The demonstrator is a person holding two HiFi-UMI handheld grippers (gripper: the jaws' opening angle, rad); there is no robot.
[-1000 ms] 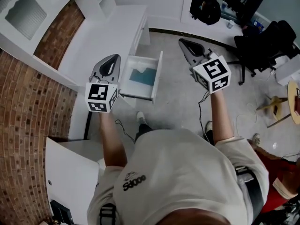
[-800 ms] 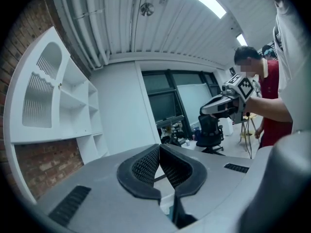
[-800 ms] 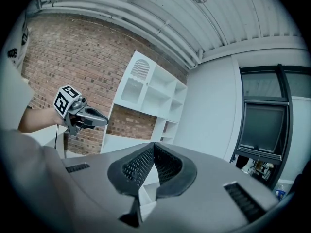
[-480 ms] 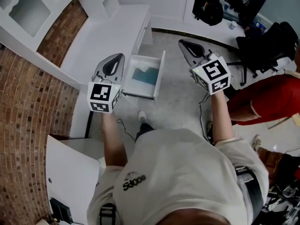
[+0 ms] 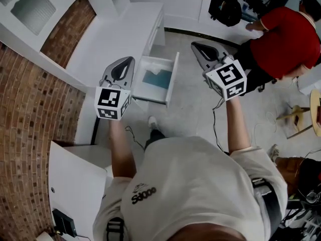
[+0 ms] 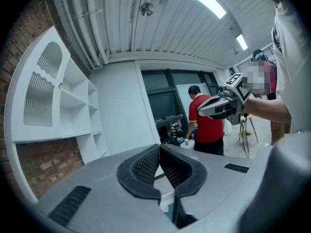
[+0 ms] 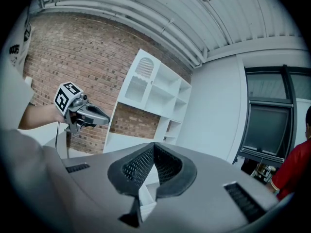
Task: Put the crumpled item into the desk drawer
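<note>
The left gripper [image 5: 125,64] is being held out nearly level, and in the left gripper view its [image 6: 159,152] jaws are pressing together at the tips with nothing between them. The right gripper [image 5: 198,46] is pointing the same way. Its [image 7: 153,147] jaws are likewise meeting tip to tip and pinching nothing.

Just beside the left gripper's tips, on their right, the desk drawer [image 5: 172,79] is standing pulled out from the white desk [image 5: 120,34]. It is lying between the two grippers, nearer the left one and well apart from the right. Neither gripper is touching it. Inside, on a teal lining [image 5: 153,83], a pale crumpled item [image 5: 159,72] is lying at the end nearest the left gripper's tips. It is too small to make out in detail. Slivers of the white drawer are showing below the closed jaws in both gripper views.

Each gripper view is also catching the other tool: the right gripper [image 6: 223,103] is hanging off to the right of the left one's jaws, and the left gripper [image 7: 82,113] is showing off to the left of the right one's.

Farther out on the left gripper's side, a white shelf unit [image 5: 30,4] is standing against a brick wall [image 5: 30,109]. Beyond the right gripper's tips, a person in a red shirt [image 5: 281,26] is bending over.
</note>
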